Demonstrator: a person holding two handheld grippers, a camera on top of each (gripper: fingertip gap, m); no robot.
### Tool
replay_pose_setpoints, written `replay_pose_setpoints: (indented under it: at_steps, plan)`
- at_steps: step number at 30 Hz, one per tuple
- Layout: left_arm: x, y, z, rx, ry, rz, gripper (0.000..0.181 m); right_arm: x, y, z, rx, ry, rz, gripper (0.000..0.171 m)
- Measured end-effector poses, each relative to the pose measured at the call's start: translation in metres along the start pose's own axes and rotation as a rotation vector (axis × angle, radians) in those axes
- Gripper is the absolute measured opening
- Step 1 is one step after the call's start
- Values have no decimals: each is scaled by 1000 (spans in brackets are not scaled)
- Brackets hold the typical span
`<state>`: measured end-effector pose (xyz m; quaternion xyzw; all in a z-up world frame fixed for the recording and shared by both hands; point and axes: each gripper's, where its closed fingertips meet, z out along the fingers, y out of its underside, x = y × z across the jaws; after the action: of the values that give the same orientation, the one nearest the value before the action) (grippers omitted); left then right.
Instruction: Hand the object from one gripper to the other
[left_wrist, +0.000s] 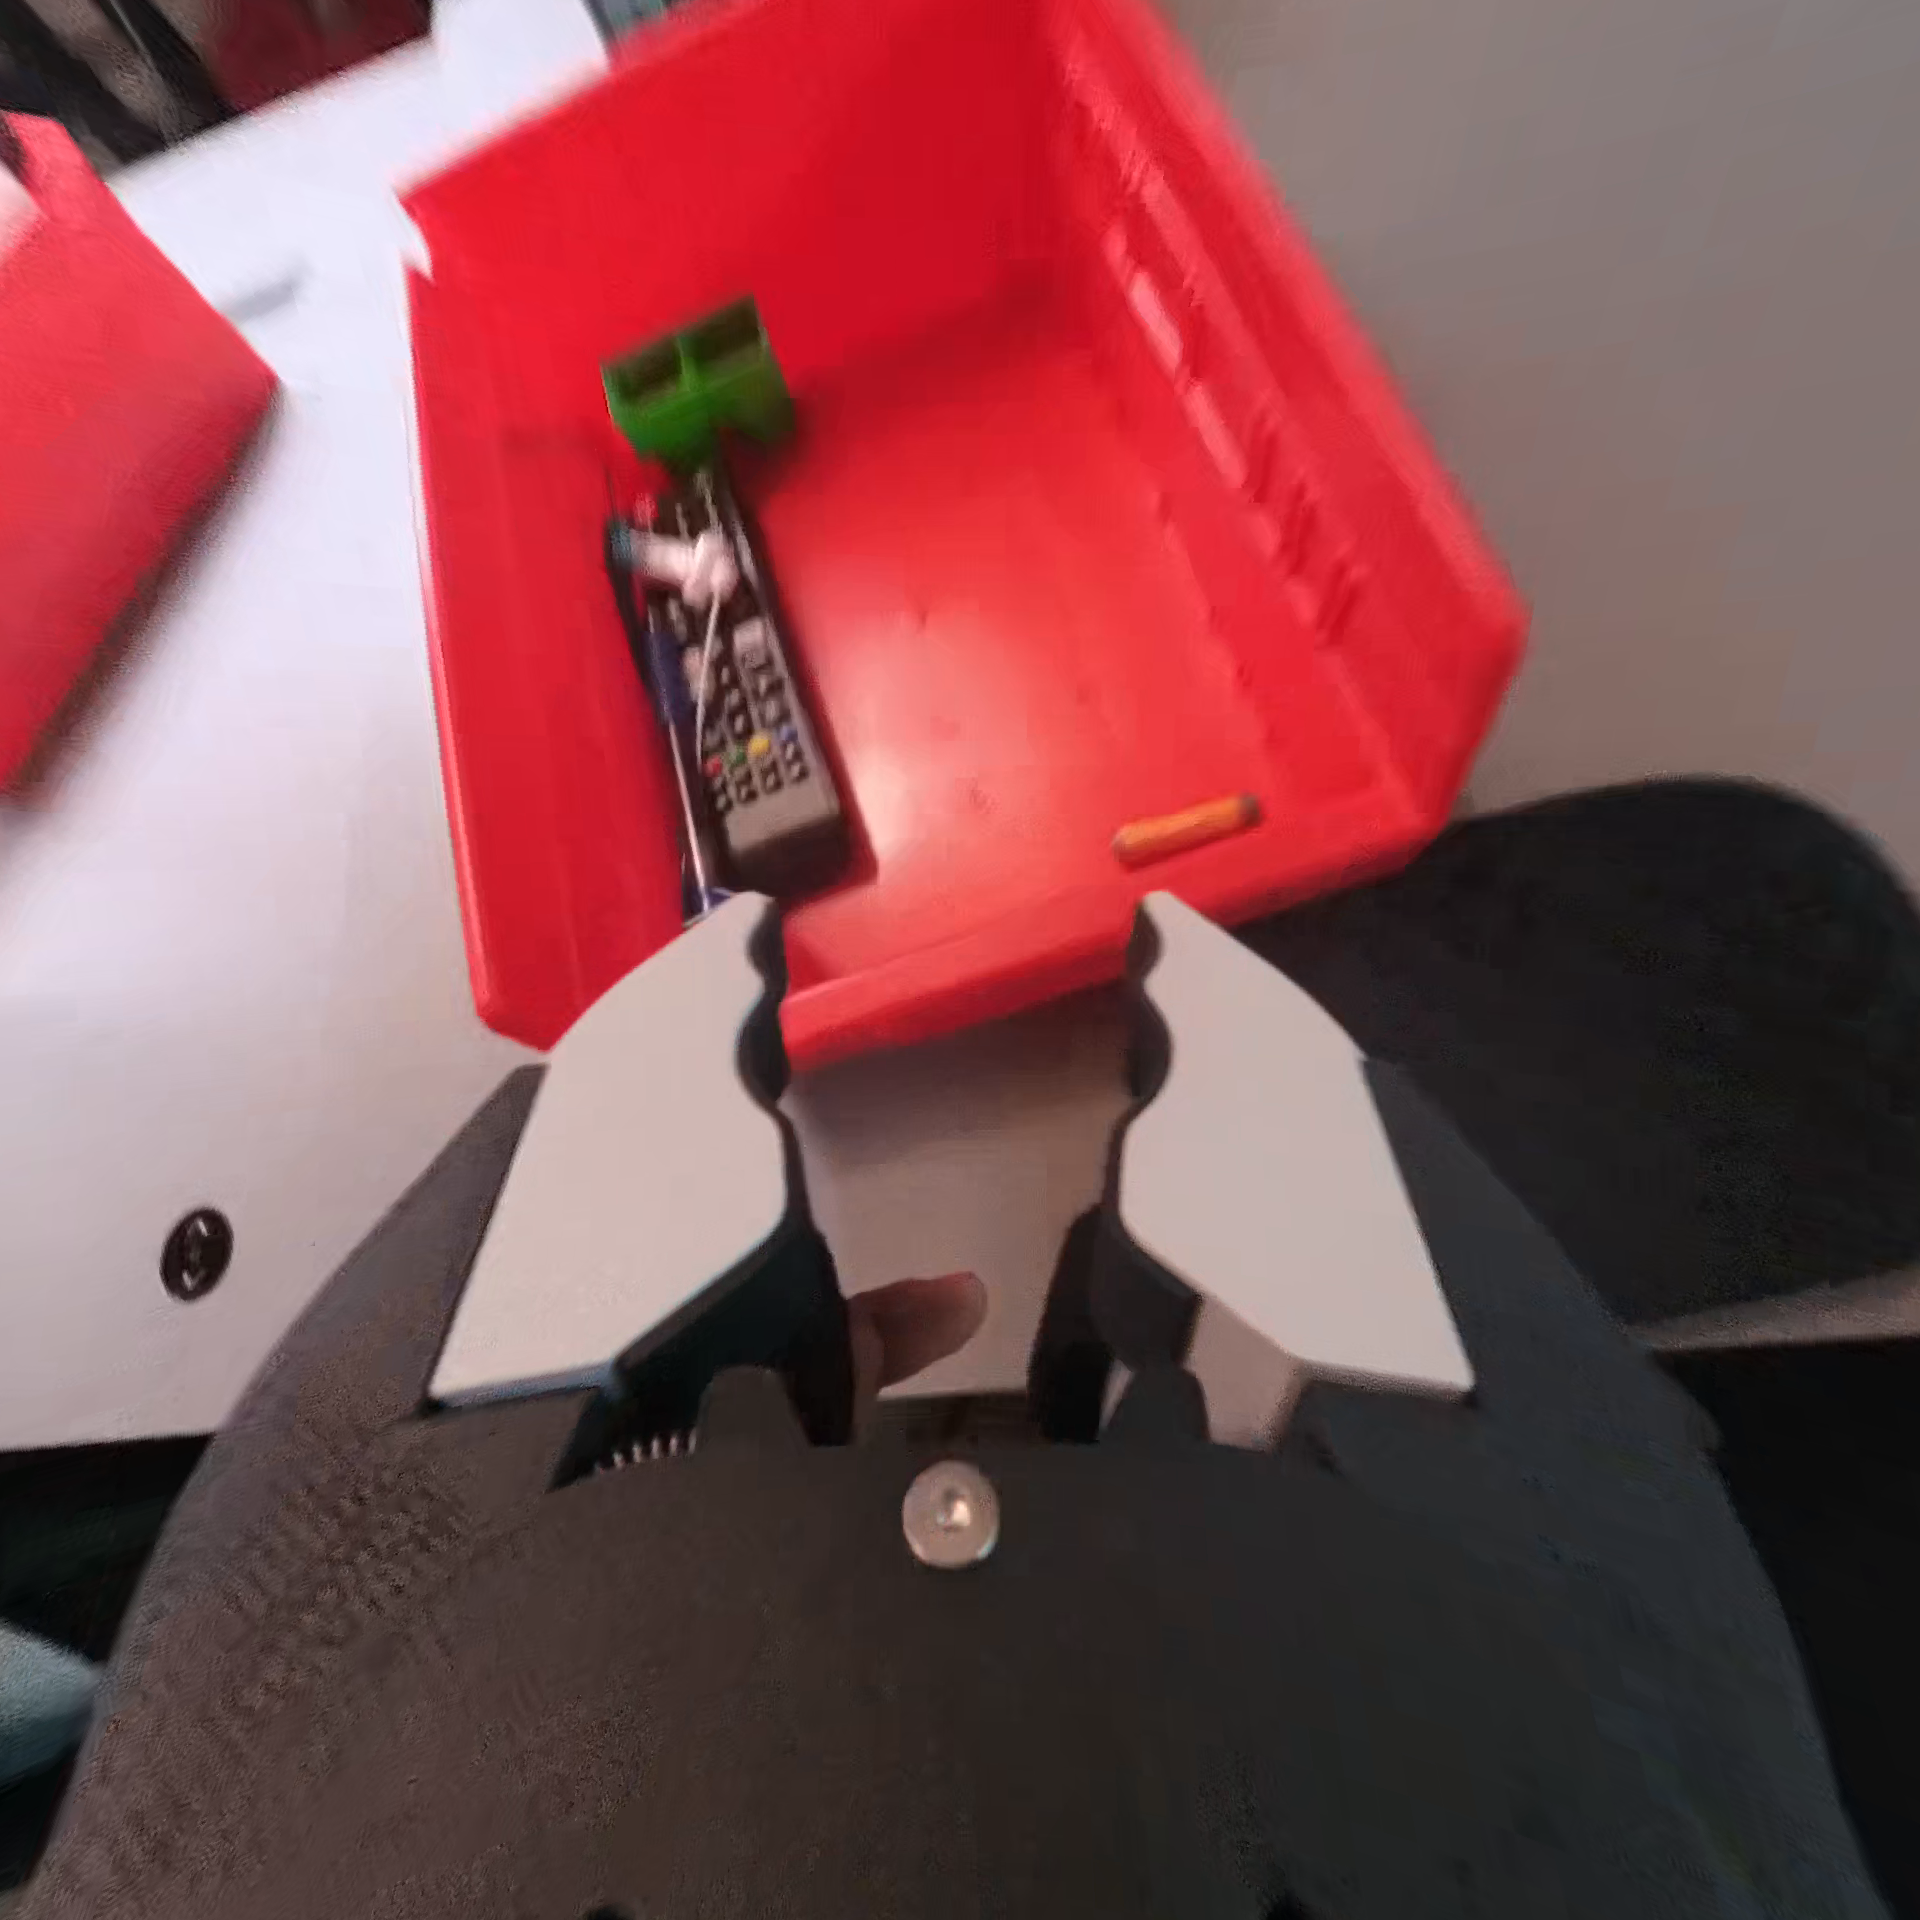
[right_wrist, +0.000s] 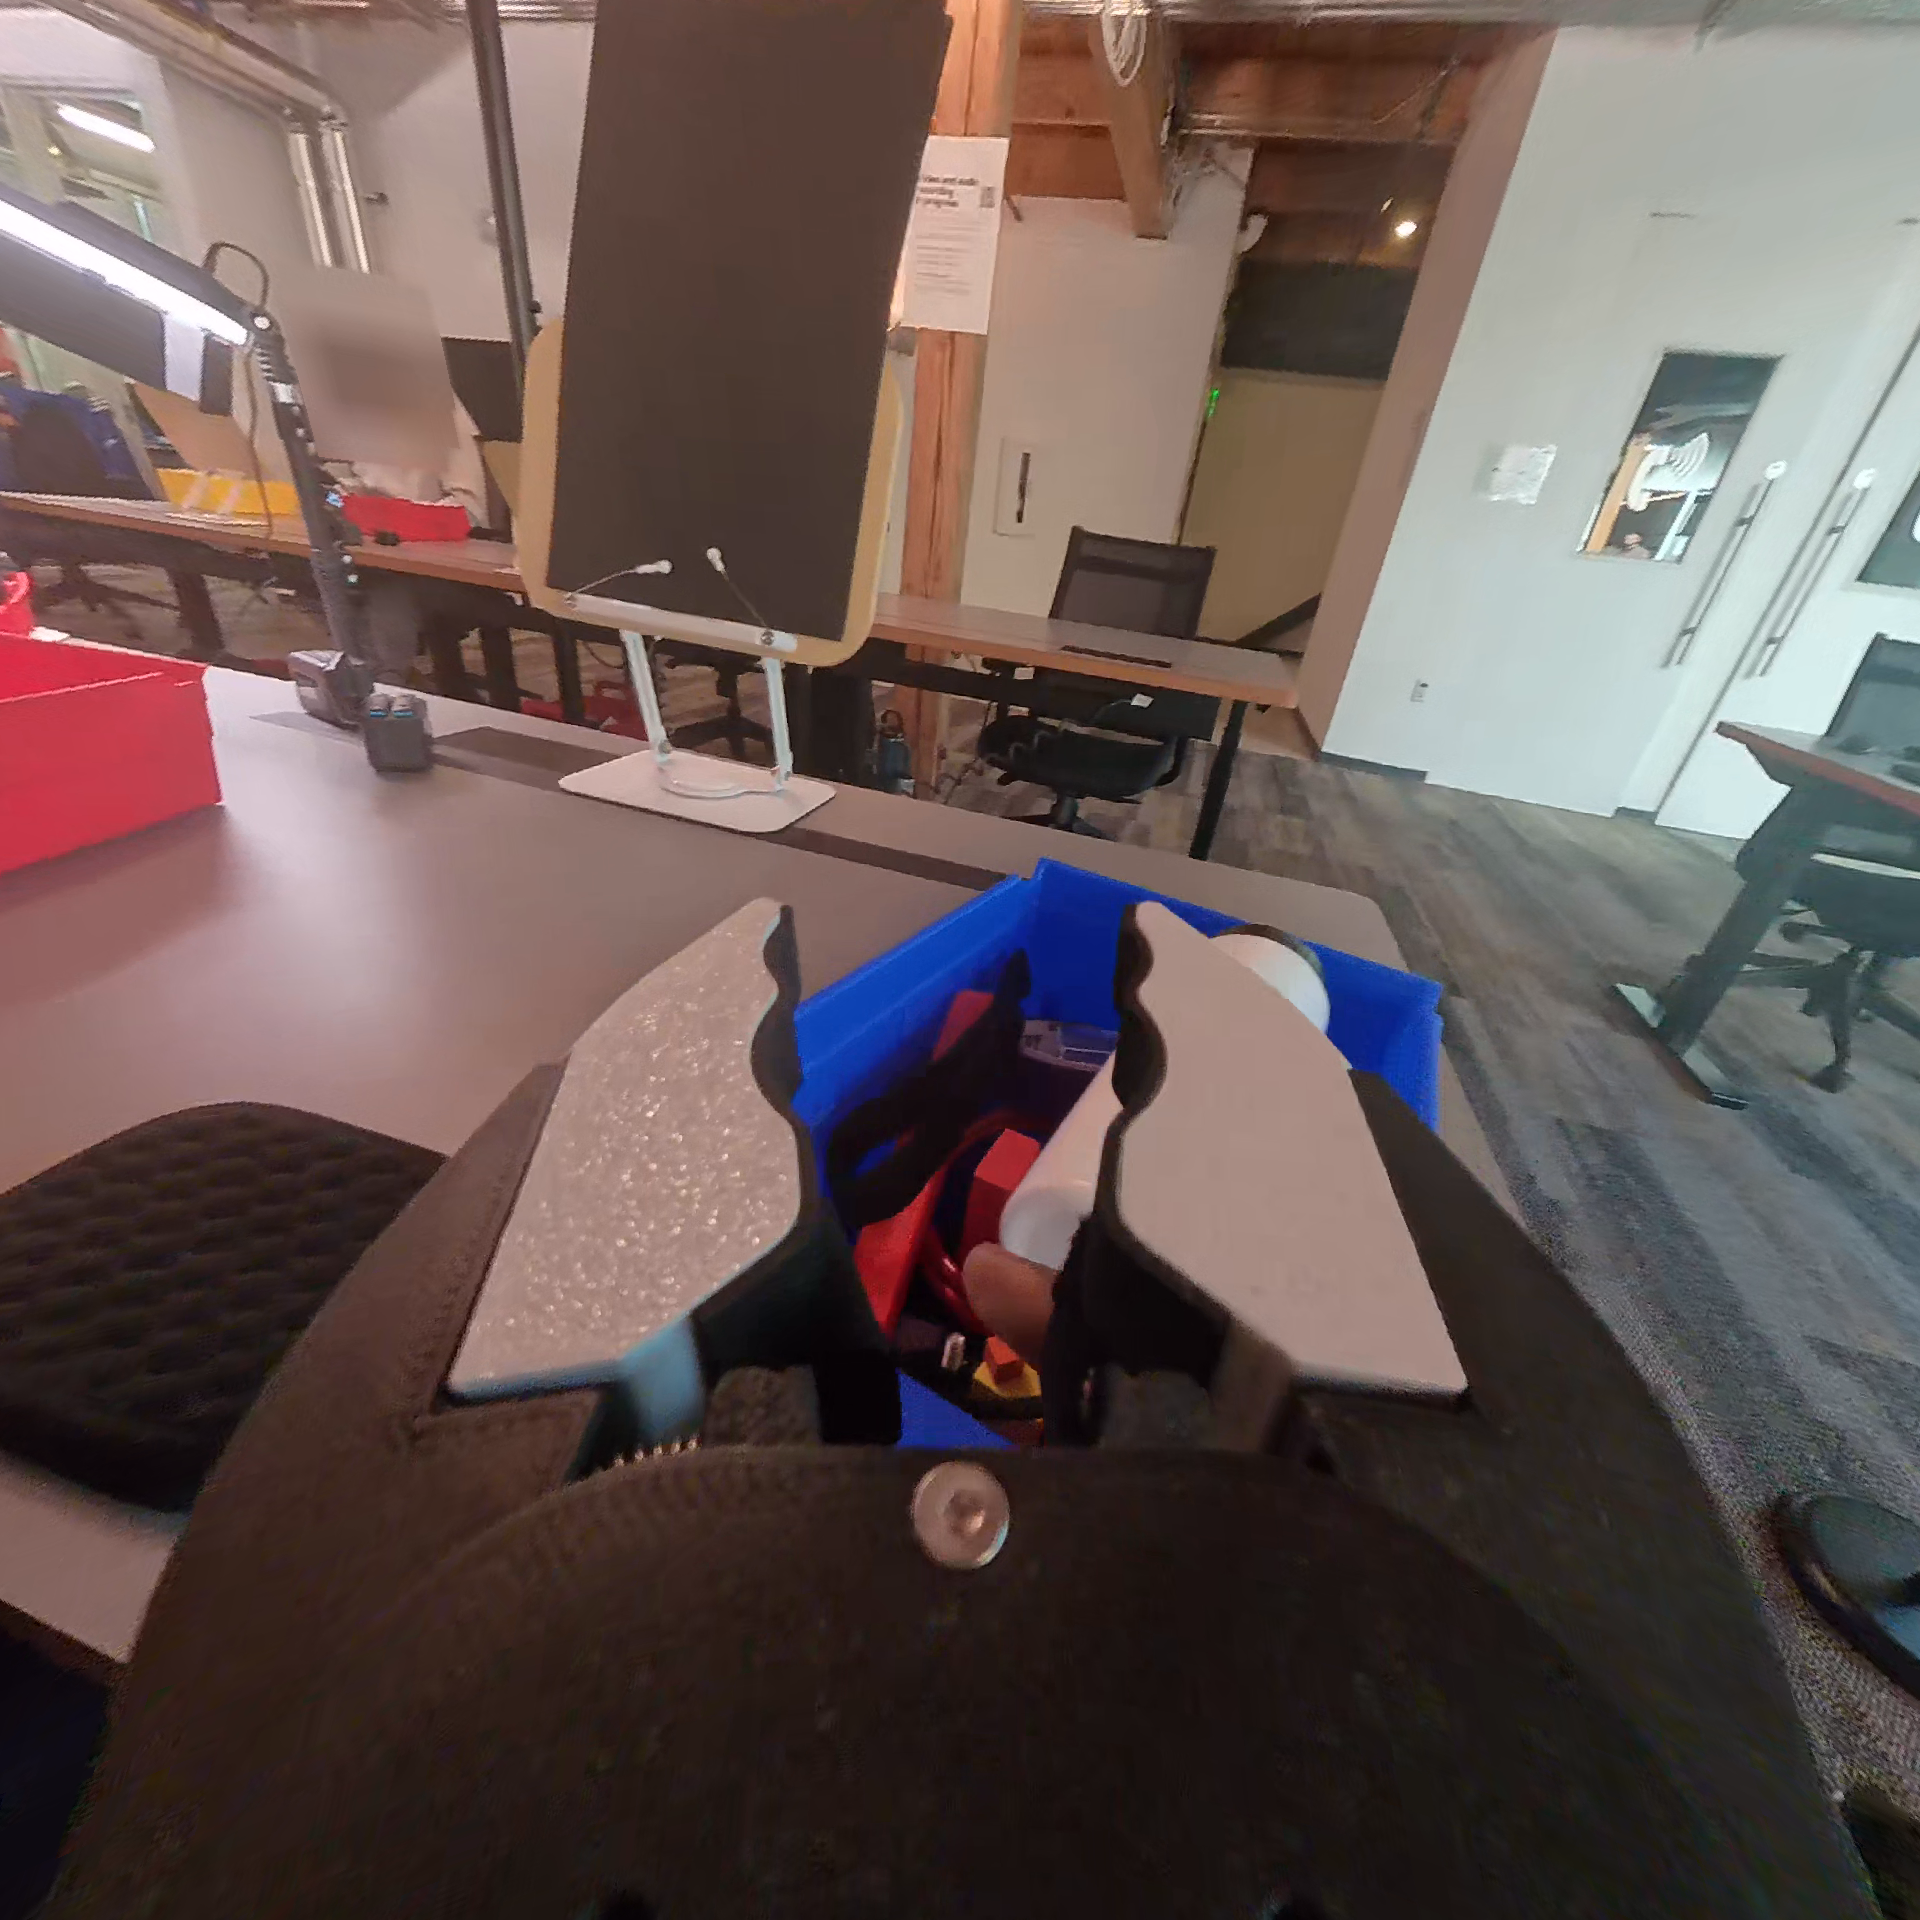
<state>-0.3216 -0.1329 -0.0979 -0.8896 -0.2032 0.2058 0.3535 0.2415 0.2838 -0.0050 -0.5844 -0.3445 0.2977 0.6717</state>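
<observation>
In the left wrist view my left gripper (left_wrist: 956, 914) is open and empty, held above the near rim of a red bin (left_wrist: 1039, 644). The bin holds a black remote (left_wrist: 758, 686), a green plastic block (left_wrist: 696, 390), a blue-handled tool along the left wall and a small orange piece (left_wrist: 1184, 831). In the right wrist view my right gripper (right_wrist: 956, 925) is open and empty, held just above a blue bin (right_wrist: 904, 1018) at the table's near right corner. That bin holds a white cylinder (right_wrist: 1060, 1174), red blocks (right_wrist: 1003, 1184), a black strap and other small items.
A second red bin (right_wrist: 94, 758) sits at the table's left, also in the left wrist view (left_wrist: 94, 436). A dark panel on a white stand (right_wrist: 717, 343) and a small black device (right_wrist: 395, 732) stand at the table's far side. A black mesh chair (right_wrist: 156, 1278) is near me. One gripper's finger ends stand about 70 cm off the other's.
</observation>
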Motion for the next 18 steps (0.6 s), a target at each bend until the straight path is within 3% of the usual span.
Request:
replay_pose_setpoints:
  at_steps: [3, 9, 18]
  plan:
    - [-25, 17, 12, -227, 7, 20, 38, -11, 0, 5, -11, -30, -18, 58]
    - [-49, 28, 39, -555, -51, 61, 33, -24, 2, 10, -41, -66, -37, 58]
    - [-60, 51, 71, -724, -72, 19, 26, -27, -8, 6, -10, -61, -48, 56]
